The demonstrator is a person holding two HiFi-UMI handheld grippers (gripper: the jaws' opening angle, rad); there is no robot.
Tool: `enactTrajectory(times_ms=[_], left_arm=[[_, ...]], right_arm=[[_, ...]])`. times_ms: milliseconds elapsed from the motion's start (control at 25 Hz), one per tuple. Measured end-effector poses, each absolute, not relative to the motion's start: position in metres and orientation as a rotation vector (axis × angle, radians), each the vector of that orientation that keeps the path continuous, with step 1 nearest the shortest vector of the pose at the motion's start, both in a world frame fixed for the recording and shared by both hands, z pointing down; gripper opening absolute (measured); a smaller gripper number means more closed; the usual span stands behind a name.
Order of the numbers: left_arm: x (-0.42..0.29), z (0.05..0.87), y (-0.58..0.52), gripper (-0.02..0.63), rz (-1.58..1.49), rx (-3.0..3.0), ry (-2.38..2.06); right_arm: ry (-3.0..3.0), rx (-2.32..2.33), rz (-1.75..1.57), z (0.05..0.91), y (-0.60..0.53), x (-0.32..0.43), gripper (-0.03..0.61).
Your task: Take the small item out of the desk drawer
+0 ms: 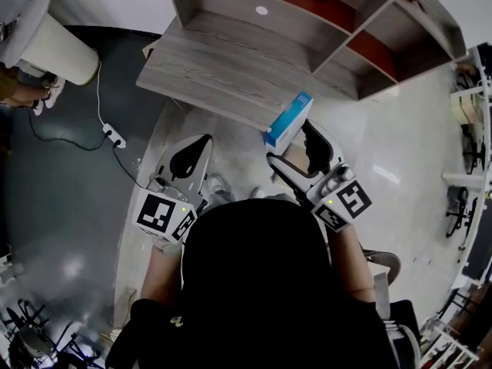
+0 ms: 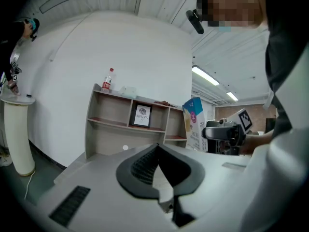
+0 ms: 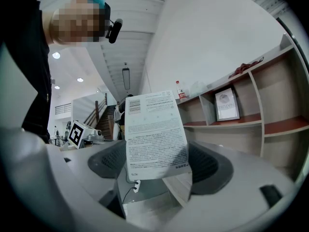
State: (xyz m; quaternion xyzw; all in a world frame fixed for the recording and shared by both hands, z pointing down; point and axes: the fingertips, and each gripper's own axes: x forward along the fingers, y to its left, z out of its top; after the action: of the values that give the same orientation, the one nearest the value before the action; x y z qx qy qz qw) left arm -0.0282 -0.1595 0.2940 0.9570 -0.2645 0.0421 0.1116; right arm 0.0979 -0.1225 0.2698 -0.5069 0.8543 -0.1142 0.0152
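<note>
My right gripper (image 1: 297,149) is shut on a small blue and white box (image 1: 288,122), holding it in the air in front of the grey wooden desk (image 1: 231,68). In the right gripper view, the box's printed white face (image 3: 154,137) stands upright between the dark pads of my right gripper (image 3: 157,167). My left gripper (image 1: 192,154) hovers to the left of it, jaws together and empty. From the left gripper (image 2: 157,167) view, the box (image 2: 195,124) shows at the right. No drawer is plainly visible.
The desk carries a shelf unit (image 1: 323,21) with a framed picture (image 2: 142,116) and a bottle (image 2: 108,79) on top. A white round column (image 1: 58,48) stands at the far left. A power strip (image 1: 114,135) and its cable lie on the dark floor.
</note>
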Motion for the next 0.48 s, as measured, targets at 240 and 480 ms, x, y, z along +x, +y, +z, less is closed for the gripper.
enactTrajectory(times_ms=[240,480], left_arm=[[-0.0261,0.2913,-0.1620,0.009,0.134,2.824,-0.767],[-0.0194,0.2919,-0.1623,0.009,0.154,2.838,-0.743]], right_arm=[[2.630,-1.550,-0.329,0.2616,-0.1259,0.0963,0.397],[2.608,-1.560,-0.297,0.2602,-0.1273,0.1009,0.396]])
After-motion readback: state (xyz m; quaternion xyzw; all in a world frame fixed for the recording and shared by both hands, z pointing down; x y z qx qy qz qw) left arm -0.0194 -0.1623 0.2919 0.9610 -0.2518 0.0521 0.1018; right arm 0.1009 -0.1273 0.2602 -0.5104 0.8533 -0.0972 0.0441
